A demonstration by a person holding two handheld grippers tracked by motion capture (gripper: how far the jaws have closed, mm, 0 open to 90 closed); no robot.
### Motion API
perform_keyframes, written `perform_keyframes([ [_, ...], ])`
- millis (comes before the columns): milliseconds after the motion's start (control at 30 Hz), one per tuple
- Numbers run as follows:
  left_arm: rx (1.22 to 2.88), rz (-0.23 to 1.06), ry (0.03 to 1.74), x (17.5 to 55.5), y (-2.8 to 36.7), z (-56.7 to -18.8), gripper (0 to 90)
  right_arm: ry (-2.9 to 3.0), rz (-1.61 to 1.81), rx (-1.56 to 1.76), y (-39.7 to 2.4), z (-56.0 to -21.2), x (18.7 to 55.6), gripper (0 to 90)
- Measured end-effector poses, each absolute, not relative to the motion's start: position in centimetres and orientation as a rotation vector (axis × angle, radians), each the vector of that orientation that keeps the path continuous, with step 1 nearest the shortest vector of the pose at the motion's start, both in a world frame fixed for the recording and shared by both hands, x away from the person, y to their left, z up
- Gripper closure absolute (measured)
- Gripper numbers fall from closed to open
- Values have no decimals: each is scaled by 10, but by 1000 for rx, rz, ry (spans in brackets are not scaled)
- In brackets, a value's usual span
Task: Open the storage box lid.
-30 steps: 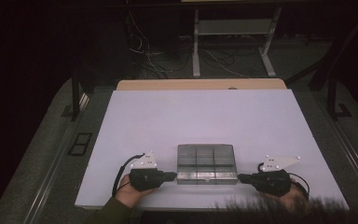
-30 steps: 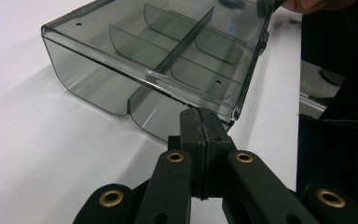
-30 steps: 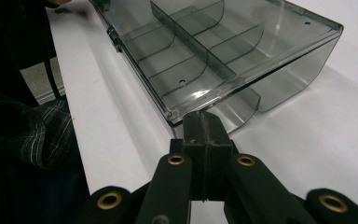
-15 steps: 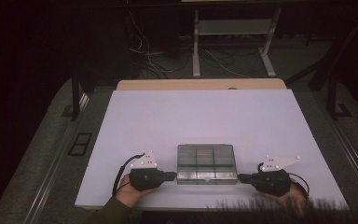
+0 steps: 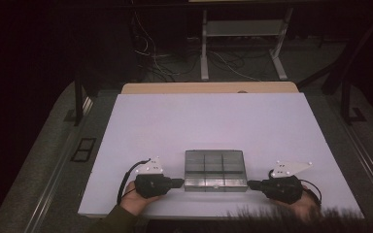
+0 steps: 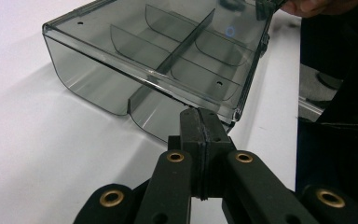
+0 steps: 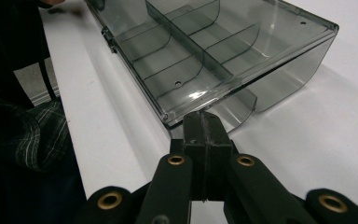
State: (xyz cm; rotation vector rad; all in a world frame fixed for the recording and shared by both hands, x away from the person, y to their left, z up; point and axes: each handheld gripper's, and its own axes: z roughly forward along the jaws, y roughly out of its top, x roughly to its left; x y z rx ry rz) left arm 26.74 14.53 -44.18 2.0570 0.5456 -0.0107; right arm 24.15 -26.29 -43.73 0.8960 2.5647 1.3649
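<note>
From above, your left gripper point(image 5: 180, 183) and right gripper point(image 5: 250, 184) flank the smoky transparent plastic divided box point(image 5: 215, 169) at the near edge of the white table point(image 5: 213, 121). In the left gripper view, jaws pressed together meet the box's end. The right gripper view shows the same.
</note>
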Motion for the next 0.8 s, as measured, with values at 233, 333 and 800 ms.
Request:
perform_keyframes([
  [233,2055,-5,554,268,145,-442,891,2566,1363,894,-263,-437,243,889],
  [333,2016,-19,546,268,144,-439,891,2551,1404,902,-262,-435,243,890],
  [800,2016,14,546,268,142,-436,890,2546,1406,891,-261,-433,244,890],
])
